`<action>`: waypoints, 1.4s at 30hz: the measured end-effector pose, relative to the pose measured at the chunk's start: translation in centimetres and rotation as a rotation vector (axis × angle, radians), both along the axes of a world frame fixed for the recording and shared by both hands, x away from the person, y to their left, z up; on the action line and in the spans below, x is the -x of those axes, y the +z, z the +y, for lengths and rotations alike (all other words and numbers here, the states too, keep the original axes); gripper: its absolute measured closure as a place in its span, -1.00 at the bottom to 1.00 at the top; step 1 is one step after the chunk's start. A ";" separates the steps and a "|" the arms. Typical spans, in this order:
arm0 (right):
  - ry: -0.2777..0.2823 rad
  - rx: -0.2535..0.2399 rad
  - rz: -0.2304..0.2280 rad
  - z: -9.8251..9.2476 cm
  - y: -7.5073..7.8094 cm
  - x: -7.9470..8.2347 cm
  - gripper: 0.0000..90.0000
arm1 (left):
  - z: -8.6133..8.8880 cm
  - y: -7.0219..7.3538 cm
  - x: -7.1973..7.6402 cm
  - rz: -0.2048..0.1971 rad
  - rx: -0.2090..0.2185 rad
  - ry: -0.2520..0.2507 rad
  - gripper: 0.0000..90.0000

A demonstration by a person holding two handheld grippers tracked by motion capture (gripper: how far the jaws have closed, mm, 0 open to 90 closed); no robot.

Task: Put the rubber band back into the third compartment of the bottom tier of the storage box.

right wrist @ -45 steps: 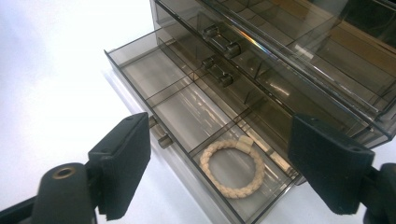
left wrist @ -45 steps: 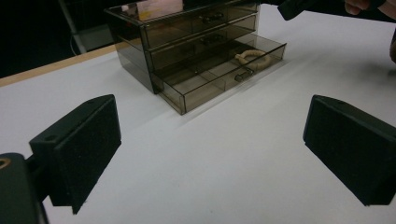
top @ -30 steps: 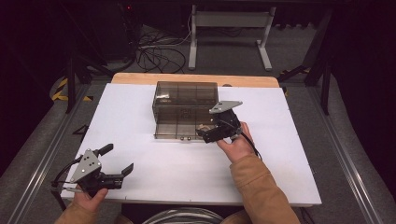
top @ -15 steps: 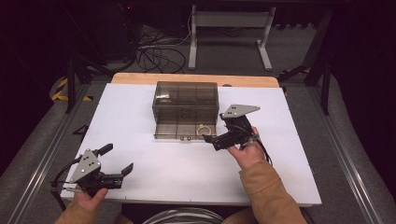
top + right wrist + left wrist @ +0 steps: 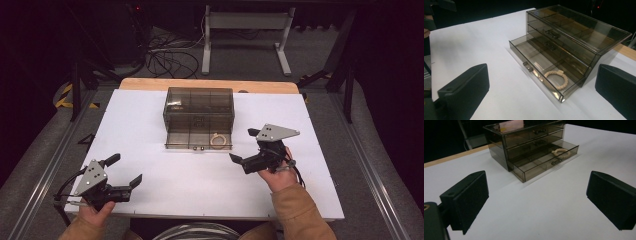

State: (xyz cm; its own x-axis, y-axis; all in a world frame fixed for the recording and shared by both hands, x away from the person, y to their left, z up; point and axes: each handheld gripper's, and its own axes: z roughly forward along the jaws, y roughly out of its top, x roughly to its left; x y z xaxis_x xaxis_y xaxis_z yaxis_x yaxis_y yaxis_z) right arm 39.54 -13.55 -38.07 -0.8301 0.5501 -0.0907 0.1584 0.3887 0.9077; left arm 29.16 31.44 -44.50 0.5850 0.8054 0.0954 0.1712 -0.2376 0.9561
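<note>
High view: my right tool [image 5: 246, 148], jaws apart and empty, sits beside the smoky drawer organiser [image 5: 199, 107]; its bottom drawer [image 5: 199, 142] is pulled open, exposing the beaded bracelet [image 5: 217, 140] for access.

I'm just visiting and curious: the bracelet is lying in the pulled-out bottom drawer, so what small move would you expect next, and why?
Probably the right gripper goes back to the bottom drawer and nudges its front inward. The bracelet already lies inside it, the drawer stands pulled out of the smoky plastic box, and that gripper's jaws are wide open with nothing between them. The left gripper hangs open farther off.
</note>
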 end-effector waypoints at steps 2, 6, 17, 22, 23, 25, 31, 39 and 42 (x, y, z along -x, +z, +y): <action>-0.001 0.006 0.003 -0.3 -0.4 0.1 -1.00 | 0.0 0.0 0.0 -0.001 -0.001 -0.001 -0.89; -0.006 0.007 -0.003 -0.9 -1.1 0.4 -1.00 | 0.0 0.0 0.0 -0.004 -0.001 0.001 -0.89; -0.022 -0.007 0.007 -2.7 -3.5 1.2 -1.00 | 0.0 0.0 0.0 -0.001 -0.004 0.000 -0.89; -0.024 -0.034 0.006 -3.7 -4.4 1.7 -1.00 | -0.1 -0.1 0.0 0.000 -0.003 0.002 -0.89; -0.029 -0.036 0.004 -3.9 -4.6 1.9 -1.00 | -0.1 -0.1 0.0 -0.001 -0.003 0.002 -0.89; -0.030 -0.042 0.000 -4.3 -5.0 2.1 -1.00 | -0.1 -0.1 -0.1 -0.001 -0.006 0.000 -0.89; -0.049 -0.040 0.019 -5.3 -6.3 2.4 -1.00 | -0.1 -0.1 -0.1 0.002 -0.008 -0.001 -0.89; -0.063 -0.009 0.033 -6.2 -7.8 2.5 -1.00 | -0.1 -0.2 -0.2 0.008 -0.011 -0.001 -0.89; -0.076 0.002 0.050 -6.4 -8.2 2.5 -1.00 | -0.2 -0.3 -0.2 0.008 -0.011 0.000 -0.89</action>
State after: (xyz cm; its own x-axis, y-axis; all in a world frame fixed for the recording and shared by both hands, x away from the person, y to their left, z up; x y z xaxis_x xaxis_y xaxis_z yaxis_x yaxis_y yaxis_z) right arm 37.01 -19.99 -46.28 -0.7893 0.6119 -0.0513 0.2329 0.3757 0.8970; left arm 29.40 31.28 -44.83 0.5857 0.8044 0.0993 0.1787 -0.2477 0.9522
